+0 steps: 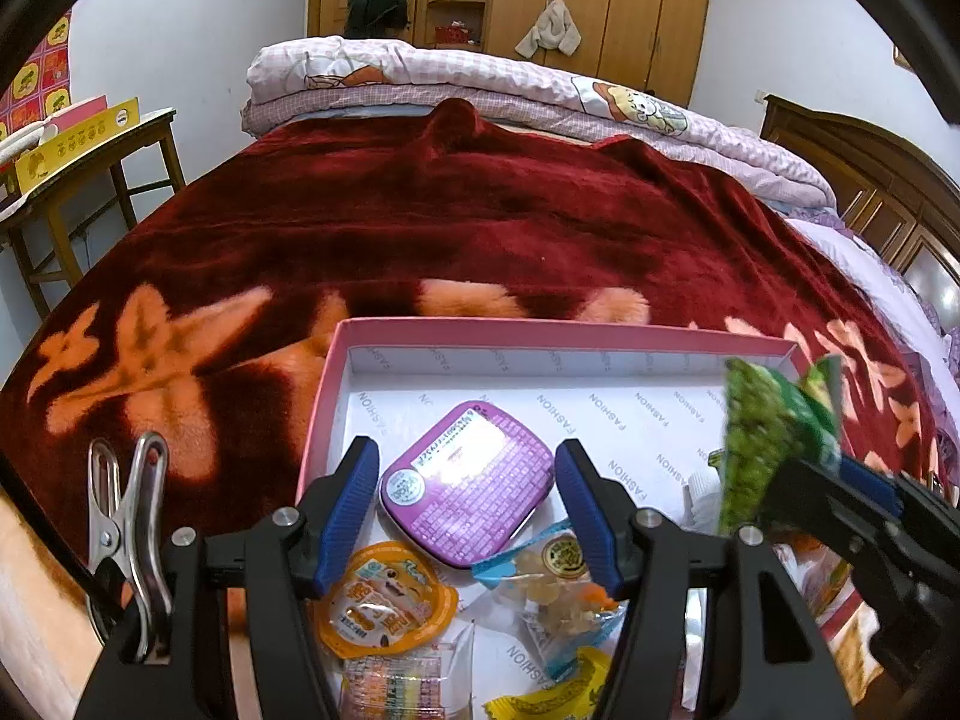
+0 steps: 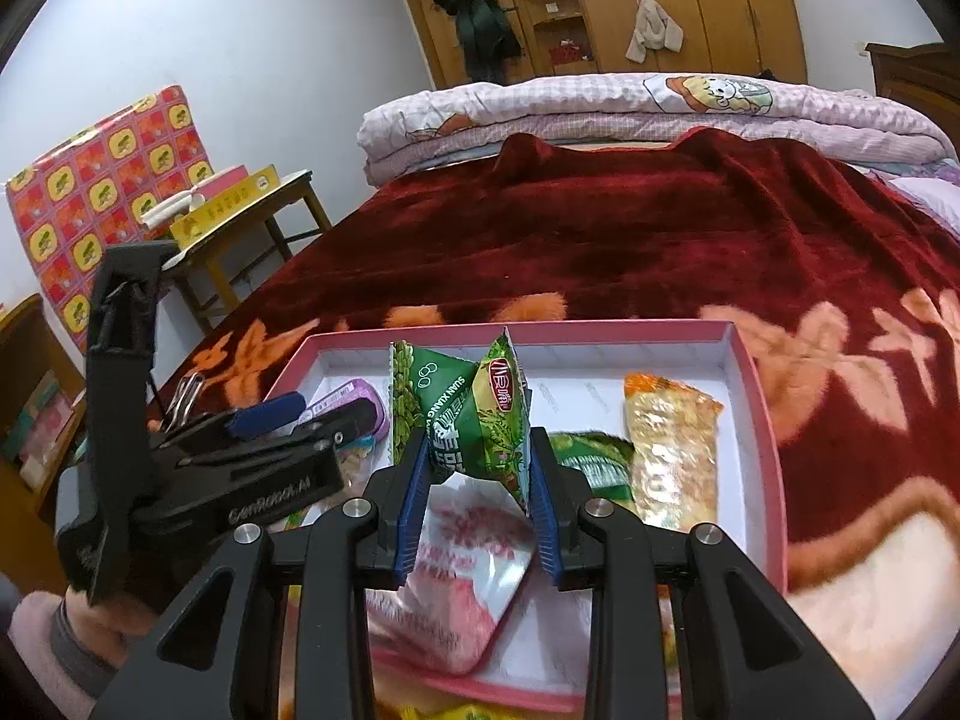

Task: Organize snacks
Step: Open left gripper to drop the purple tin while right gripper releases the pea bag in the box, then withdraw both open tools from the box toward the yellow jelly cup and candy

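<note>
Pink box rim [image 2: 756,372], tool-clear

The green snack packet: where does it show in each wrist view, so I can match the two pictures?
Left wrist view: the green snack packet is at the right edge, above the pink box's right side, held in the right hand-held gripper.
Right wrist view: the packet is at centre, pinched between the blue pads.
Shared landmark: the purple tin lying in the box.
</note>
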Demonstrator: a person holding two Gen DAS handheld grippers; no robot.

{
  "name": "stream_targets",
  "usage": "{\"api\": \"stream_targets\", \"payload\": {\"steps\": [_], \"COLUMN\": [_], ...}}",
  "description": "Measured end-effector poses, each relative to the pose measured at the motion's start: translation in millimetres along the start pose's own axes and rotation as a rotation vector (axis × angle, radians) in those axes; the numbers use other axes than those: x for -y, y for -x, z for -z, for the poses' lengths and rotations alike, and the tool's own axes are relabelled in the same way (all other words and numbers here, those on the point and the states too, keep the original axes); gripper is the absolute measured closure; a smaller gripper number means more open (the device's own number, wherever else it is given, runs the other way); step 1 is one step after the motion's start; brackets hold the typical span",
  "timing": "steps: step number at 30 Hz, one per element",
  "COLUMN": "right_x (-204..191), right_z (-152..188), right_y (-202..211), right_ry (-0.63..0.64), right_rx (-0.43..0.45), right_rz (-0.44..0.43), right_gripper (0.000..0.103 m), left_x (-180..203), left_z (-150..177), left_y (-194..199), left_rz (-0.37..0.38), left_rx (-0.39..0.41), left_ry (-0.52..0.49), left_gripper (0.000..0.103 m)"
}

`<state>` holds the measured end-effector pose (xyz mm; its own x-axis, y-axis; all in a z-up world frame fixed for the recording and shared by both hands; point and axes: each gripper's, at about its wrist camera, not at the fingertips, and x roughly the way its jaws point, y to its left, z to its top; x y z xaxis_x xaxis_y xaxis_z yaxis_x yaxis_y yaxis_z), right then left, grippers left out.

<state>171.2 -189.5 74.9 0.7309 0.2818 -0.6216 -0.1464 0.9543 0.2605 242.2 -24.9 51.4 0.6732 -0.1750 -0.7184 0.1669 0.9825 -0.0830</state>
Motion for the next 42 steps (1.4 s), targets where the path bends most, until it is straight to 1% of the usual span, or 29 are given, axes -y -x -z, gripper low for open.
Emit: {"api": "stream_targets", "payload": {"steps": [3, 7, 9, 11, 13, 15, 19, 23, 27, 33, 42], "right_x": [-1, 2, 2, 1, 1, 0, -1, -4, -6, -8, -8], "right_z": [-3, -4, -3, -3, -2, -2, 1, 7, 17, 34, 58], "right_y": [-6, -10, -8, -3, 3, 8, 19, 33, 47, 65, 81], "right_ry": [0.001, -0.021, -0.020, -0.009, -0.008, -0.012, -0.018, -0.016, -0.015, -0.026, -0.046], "right_rx": [-0.008, -0.025, -0.018, -0.003, 0.017, 0.030, 0.034, 0.038, 0.034, 0.020, -0.001], "right_rz": [0.000, -0.022, -0.027, -0.024, -0.028, -0.031, -0.039, -0.056, -0.075, -0.074, -0.073], "right_gripper": [0.071, 0.069, 0.069, 0.065, 0.055, 0.052, 0.052, 0.052, 0.052, 0.052, 0.052], "left_x": [0, 0, 1, 2, 3, 4, 8, 12, 12, 15, 21], "left_z": [0, 0, 0, 0, 0, 0, 1, 3, 9, 17, 40], "left_y": [0, 1, 1, 4, 7, 13, 26, 42, 58, 78, 104], "left_rz": [-0.001, -0.004, -0.008, -0.016, -0.017, -0.006, 0.004, -0.004, 0.010, 0.030, 0.049], "left_rx": [0.001, 0.005, 0.007, 0.013, 0.017, 0.022, 0.041, 0.062, 0.078, 0.076, 0.072], "left_ry": [0.000, -0.001, -0.006, -0.017, -0.024, -0.023, -0.039, -0.072, -0.072, -0.074, -0.076], "left_gripper": [0.039, 0.039, 0.039, 0.039, 0.039, 0.039, 0.039, 0.039, 0.039, 0.039, 0.039]}}
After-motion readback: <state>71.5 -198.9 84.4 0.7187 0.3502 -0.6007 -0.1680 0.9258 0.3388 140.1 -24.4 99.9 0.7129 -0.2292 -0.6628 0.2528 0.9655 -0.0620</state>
